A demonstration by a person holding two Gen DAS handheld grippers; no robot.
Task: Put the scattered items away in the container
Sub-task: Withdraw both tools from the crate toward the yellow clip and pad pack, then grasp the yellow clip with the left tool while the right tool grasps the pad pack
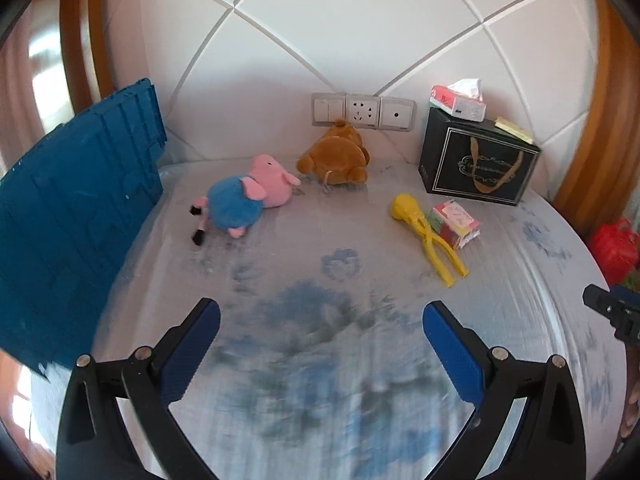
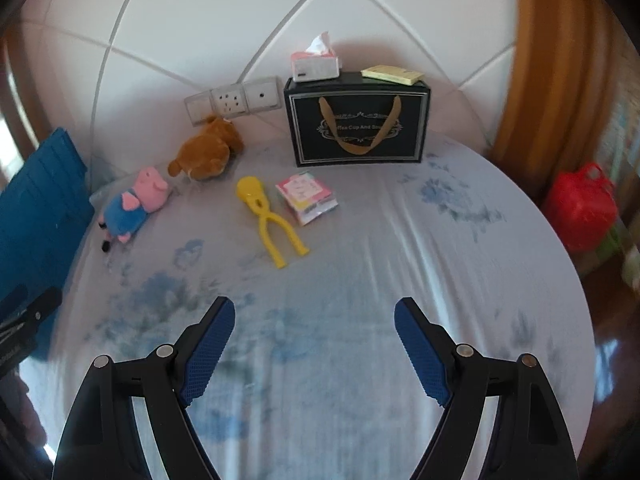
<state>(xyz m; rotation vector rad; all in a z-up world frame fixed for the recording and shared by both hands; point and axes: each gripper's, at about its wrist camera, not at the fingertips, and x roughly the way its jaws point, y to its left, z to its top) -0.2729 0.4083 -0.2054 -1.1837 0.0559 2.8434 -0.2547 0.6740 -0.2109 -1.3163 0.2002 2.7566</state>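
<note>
Right wrist view: right gripper [image 2: 314, 346] spread wide, empty, above bedsheet [image 2: 400, 240]; left gripper [image 1: 322, 346] likewise gaping, holding nothing. Ahead, yellow tongs toy [image 2: 266, 216] beside card pack [image 2: 306, 196]: probably light, stiff, slick plastic, best pinched across the round head. Pig plush [image 1: 244, 198] near blue crate [image 1: 72, 208]: soft, squeezable at the belly.

A black gift box [image 2: 358, 124] with gold ribbon handles stands on the bed [image 2: 400, 260] at twelve o'clock in the right wrist view, against the white padded headboard [image 2: 224, 12]. On its lid, a tissue pack [image 2: 315, 65] sits left and a yellow notepad [image 2: 393, 75] right. A row of wall switches and a socket [image 2: 233, 100] lies at eleven o'clock. At three o'clock, off the bed, a red basket [image 2: 580, 208] stands by a wooden frame [image 2: 556, 64].
</note>
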